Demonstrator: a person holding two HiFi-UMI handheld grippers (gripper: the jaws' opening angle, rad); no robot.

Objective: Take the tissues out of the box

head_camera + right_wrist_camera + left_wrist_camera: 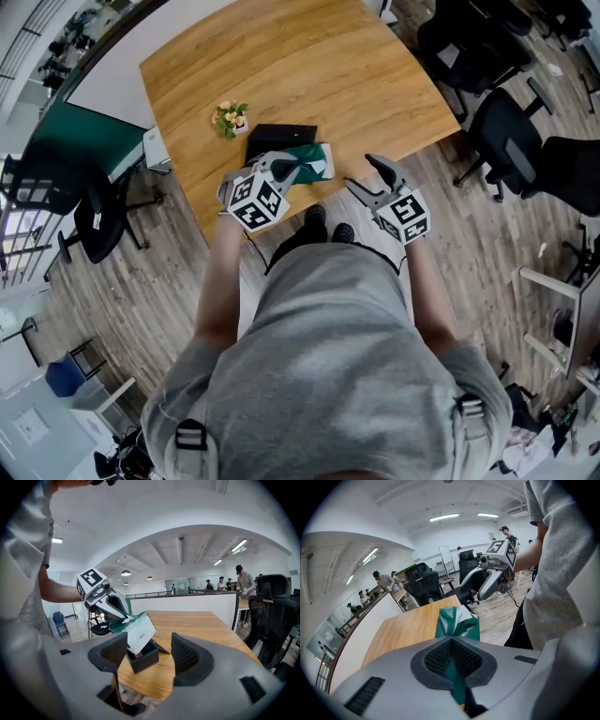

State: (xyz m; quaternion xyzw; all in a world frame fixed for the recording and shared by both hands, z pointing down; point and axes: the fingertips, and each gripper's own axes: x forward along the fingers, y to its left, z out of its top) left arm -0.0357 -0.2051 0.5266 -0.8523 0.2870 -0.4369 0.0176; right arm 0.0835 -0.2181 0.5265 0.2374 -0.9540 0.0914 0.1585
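1. Head view: the left tool [292,171] clamps the green-and-white tissue pack [317,161], whose lower end is apparently inside the black box [277,137] on the tabletop [309,66].
2. Jaws apart and empty, the right tool [366,173] hovers with the black box just ahead.
3. Extraction looks partway done; lifting the tissue pack clear remains.

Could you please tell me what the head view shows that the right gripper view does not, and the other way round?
Only the head view: the flowers on the table and the person's shoes. Only the right gripper view: the tissue pack with its lower end inside the open black box, and people at a far counter. Both: the left claw shut on the pack, the box and the table.
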